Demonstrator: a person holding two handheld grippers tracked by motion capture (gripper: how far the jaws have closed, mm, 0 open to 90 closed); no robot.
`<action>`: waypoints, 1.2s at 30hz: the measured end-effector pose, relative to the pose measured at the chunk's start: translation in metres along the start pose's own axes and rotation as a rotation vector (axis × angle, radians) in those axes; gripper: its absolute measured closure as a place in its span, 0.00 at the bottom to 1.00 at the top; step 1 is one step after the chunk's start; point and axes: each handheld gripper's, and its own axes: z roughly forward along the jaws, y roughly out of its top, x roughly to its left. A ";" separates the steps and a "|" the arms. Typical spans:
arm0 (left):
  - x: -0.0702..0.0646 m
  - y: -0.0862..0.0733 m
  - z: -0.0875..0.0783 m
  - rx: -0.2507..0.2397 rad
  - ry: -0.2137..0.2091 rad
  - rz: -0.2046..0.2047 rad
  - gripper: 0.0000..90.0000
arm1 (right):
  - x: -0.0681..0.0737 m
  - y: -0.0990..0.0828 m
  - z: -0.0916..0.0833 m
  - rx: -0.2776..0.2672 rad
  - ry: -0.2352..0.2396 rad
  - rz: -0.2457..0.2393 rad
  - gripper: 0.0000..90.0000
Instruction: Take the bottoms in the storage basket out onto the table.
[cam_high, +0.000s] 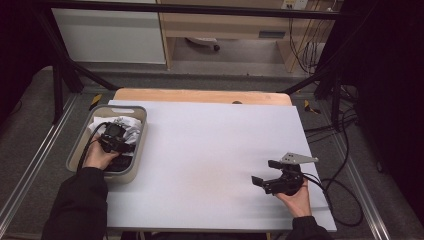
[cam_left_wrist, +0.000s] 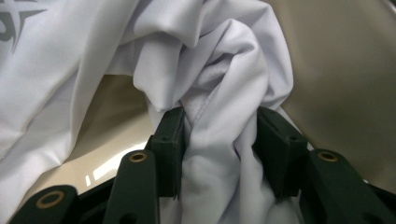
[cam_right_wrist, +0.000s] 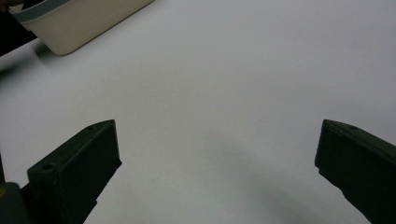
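Note:
A crumpled white cloth (cam_high: 131, 127) lies in a grey plastic bin (cam_high: 80, 145) at the table's left. My left gripper (cam_high: 120, 140) reaches down into that bin. In the left gripper view its jaws (cam_left_wrist: 219, 140) are shut on a bunched fold of the white cloth (cam_left_wrist: 219, 84), with the bin's beige wall (cam_left_wrist: 345, 84) behind. The cloth carries a grey printed mark at the upper left. My right gripper (cam_high: 265, 172) rests low over the white table sheet (cam_high: 210, 150) at the front right, open, and the space between its jaws (cam_right_wrist: 217, 154) holds nothing.
The bin's corner (cam_right_wrist: 70, 32) stands far off in the right gripper view. A wooden table edge (cam_high: 200, 95) runs along the back. Cables (cam_high: 340, 185) trail off the right side. Black frame bars (cam_high: 65, 75) stand beyond the table.

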 end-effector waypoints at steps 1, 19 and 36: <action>-0.001 0.000 0.000 0.002 0.006 0.006 0.62 | 0.000 0.000 0.000 -0.001 0.000 0.000 0.01; -0.004 -0.001 -0.002 0.015 0.014 0.016 0.82 | 0.000 0.000 0.000 -0.001 0.001 0.001 0.01; -0.010 -0.002 -0.008 -0.011 0.060 0.029 0.84 | 0.000 0.000 0.000 -0.001 0.001 0.001 0.01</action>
